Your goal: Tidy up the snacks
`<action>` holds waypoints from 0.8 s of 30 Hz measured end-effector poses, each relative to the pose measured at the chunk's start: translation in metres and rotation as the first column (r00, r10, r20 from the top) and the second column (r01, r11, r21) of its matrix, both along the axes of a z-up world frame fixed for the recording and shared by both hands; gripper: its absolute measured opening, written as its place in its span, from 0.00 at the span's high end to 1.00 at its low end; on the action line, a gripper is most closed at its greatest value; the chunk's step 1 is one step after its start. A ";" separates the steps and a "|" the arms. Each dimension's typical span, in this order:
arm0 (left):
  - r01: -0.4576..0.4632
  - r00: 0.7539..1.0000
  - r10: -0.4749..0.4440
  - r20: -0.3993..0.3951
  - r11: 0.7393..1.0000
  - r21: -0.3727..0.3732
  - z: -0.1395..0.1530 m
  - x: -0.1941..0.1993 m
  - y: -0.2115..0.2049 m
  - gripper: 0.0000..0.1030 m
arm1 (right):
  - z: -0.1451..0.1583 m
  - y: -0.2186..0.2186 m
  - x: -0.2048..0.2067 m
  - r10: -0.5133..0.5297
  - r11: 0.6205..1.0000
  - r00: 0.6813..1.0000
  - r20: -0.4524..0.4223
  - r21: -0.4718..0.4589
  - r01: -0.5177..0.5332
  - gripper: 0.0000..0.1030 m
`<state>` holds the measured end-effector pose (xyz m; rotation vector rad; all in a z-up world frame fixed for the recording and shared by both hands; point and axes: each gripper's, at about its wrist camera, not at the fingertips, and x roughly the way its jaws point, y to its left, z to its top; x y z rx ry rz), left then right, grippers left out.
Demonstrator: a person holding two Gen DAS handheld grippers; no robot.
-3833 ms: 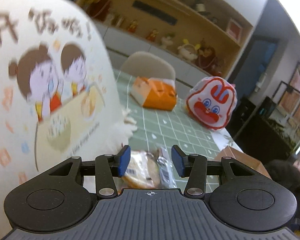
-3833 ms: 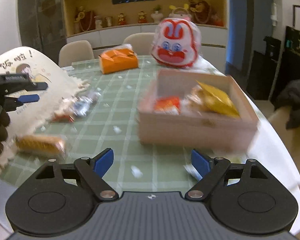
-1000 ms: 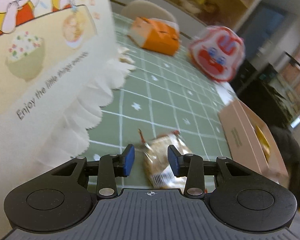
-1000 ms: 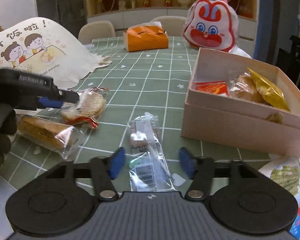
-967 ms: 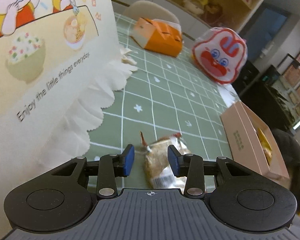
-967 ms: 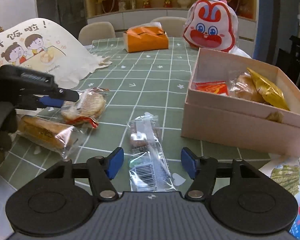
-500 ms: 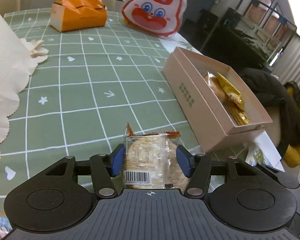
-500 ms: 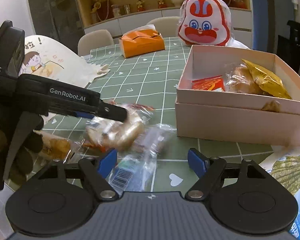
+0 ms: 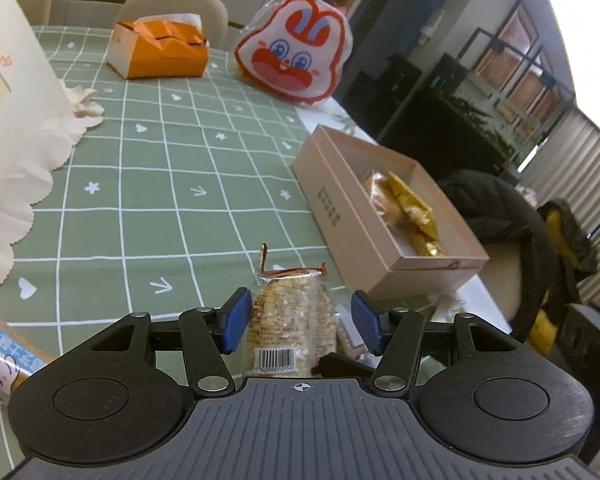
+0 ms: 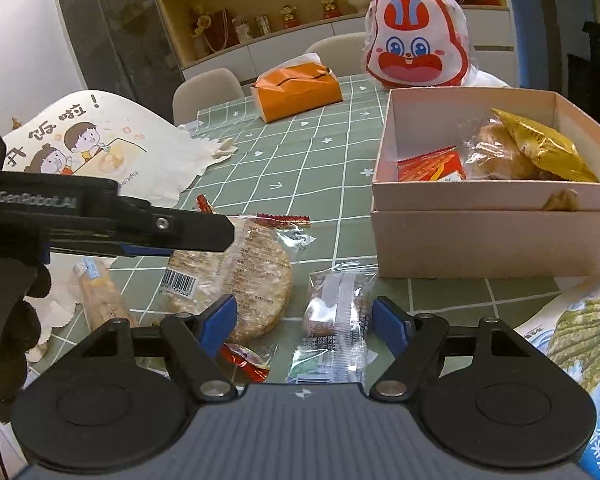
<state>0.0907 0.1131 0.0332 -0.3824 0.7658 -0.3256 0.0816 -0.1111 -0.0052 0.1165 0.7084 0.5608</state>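
green checked surface (image 10: 308,160) carries a pink box (image 10: 480,236) of snacks. left gripper (image 9: 300,322), jaws apart, seemingly just cradles the rice cracker pack (image 9: 290,320); right gripper (image 10: 305,320) spread over a clear-wrapped candy (image 10: 336,312). next: carry the cracker to the box.

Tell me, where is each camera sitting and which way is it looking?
Left wrist: sits on the left gripper, looking across the green table toward the pink box and bunny bag; its own jaws show, either side of a cracker pack.
Right wrist: sits on the right gripper, looking across the same table; its open jaws show, plus the left gripper and the gloved left hand.
Shared: cracker pack, pink box, bunny bag, orange tissue box.
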 end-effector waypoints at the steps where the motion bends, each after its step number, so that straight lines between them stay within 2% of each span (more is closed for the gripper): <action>1: -0.001 1.000 0.001 0.003 1.000 -0.014 0.000 -0.001 0.002 0.42 | 0.000 0.000 0.000 0.002 1.000 1.000 -0.001 0.002 -0.002 0.27; 4: -0.014 1.000 0.014 -0.004 1.000 -0.006 -0.003 -0.007 0.008 0.46 | 0.001 -0.001 0.000 0.010 1.000 1.000 -0.005 0.003 -0.010 0.27; 8: -0.080 0.997 0.080 0.004 0.997 -0.009 -0.003 -0.025 0.022 0.47 | 0.003 0.000 -0.003 0.003 1.000 1.000 0.011 -0.009 -0.003 0.26; 12: -0.205 0.977 0.199 0.077 0.976 0.071 0.008 -0.063 0.036 0.48 | 0.012 0.007 -0.021 -0.013 0.998 0.992 0.126 -0.060 0.021 0.23; 14: -0.257 0.964 0.248 0.095 0.962 0.095 0.009 -0.086 0.041 0.47 | 0.018 0.019 -0.028 0.021 0.996 0.989 0.146 -0.091 -0.008 0.23; 17: -0.252 0.967 0.250 0.052 0.967 0.041 0.002 -0.107 0.053 0.48 | 0.024 0.040 -0.026 0.082 0.993 0.992 0.093 -0.095 -0.073 0.23; 20: -0.254 0.967 0.253 -0.031 0.966 -0.039 -0.017 -0.116 0.063 0.48 | 0.019 0.065 -0.016 0.117 0.985 0.992 0.049 -0.136 -0.109 0.23; 22: -0.272 0.962 0.268 -0.058 0.961 -0.059 -0.029 -0.116 0.069 0.48 | 0.013 0.079 -0.013 0.089 0.976 0.994 0.060 -0.203 -0.075 0.18; 24: -0.292 0.956 0.287 -0.058 0.951 -0.102 -0.036 -0.111 0.074 0.50 | 0.007 0.083 -0.011 0.089 0.971 0.995 0.043 -0.226 -0.077 0.18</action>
